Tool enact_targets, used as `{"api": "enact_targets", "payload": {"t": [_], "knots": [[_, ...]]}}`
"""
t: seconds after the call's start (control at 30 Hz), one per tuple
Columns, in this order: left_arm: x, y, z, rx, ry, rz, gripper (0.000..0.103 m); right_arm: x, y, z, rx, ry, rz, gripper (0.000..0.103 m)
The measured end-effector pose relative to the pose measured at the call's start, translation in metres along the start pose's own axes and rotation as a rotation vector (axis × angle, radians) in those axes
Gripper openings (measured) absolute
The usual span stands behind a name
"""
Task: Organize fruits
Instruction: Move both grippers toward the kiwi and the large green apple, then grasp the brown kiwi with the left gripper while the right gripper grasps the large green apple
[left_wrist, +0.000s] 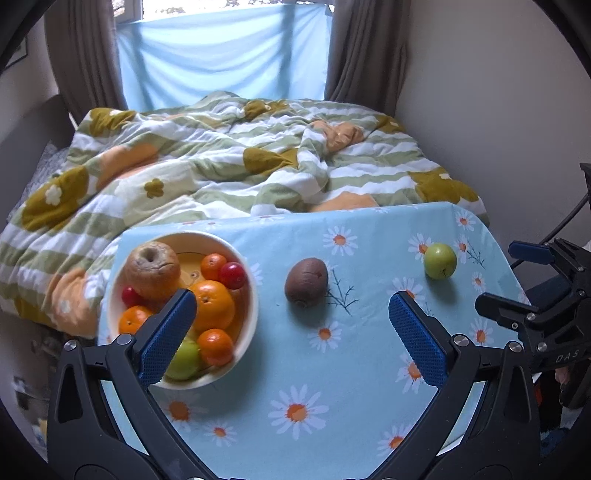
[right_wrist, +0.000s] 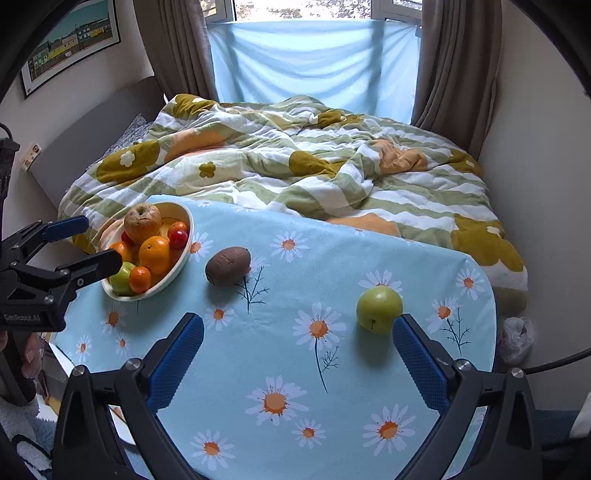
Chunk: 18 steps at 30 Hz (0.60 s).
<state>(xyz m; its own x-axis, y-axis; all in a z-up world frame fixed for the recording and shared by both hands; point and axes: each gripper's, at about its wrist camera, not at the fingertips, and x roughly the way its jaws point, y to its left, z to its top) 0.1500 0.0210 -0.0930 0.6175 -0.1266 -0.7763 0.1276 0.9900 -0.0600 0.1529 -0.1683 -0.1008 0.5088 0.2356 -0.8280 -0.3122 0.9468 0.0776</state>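
Observation:
A cream bowl (left_wrist: 248, 280) (right_wrist: 184, 254) at the table's left holds a wrinkled brown apple (left_wrist: 152, 268), oranges, small red fruits and a green fruit. A brown kiwi (left_wrist: 306, 282) (right_wrist: 228, 265) lies mid-table. A green apple (left_wrist: 440, 260) (right_wrist: 379, 309) sits near the right edge. My left gripper (left_wrist: 291, 301) (right_wrist: 86, 242) is open above the table, its left finger over the bowl, the kiwi between and beyond its fingers. My right gripper (right_wrist: 298, 325) (left_wrist: 517, 275) is open too, empty, with the green apple just inside its right finger.
The table wears a light blue daisy cloth (right_wrist: 288, 369) and drops off at the right and near edges. Behind it is a bed with a rumpled striped flower quilt (right_wrist: 295, 162). A crumpled plastic bag (right_wrist: 516, 338) lies on the floor at right.

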Motion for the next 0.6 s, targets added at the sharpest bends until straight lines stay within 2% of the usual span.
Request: {"api": "enact_targets", "payload": {"t": [0.2, 0.47, 0.6], "knots": [[0.045, -0.028, 0.002, 0.014, 0.033, 0.03, 0.103, 0.021, -0.037, -0.01, -0.012, 0.017, -0.016, 0.102], [0.102, -0.041, 0.001, 0.091, 0.098, 0.101, 0.103, 0.061, -0.073, -0.015, 0.033, 0.075, -0.004, 0.102], [0.127, -0.043, -0.002, 0.142, 0.136, 0.135, 0.096, 0.079, -0.081, -0.015, 0.034, 0.091, -0.02, 0.102]]}}
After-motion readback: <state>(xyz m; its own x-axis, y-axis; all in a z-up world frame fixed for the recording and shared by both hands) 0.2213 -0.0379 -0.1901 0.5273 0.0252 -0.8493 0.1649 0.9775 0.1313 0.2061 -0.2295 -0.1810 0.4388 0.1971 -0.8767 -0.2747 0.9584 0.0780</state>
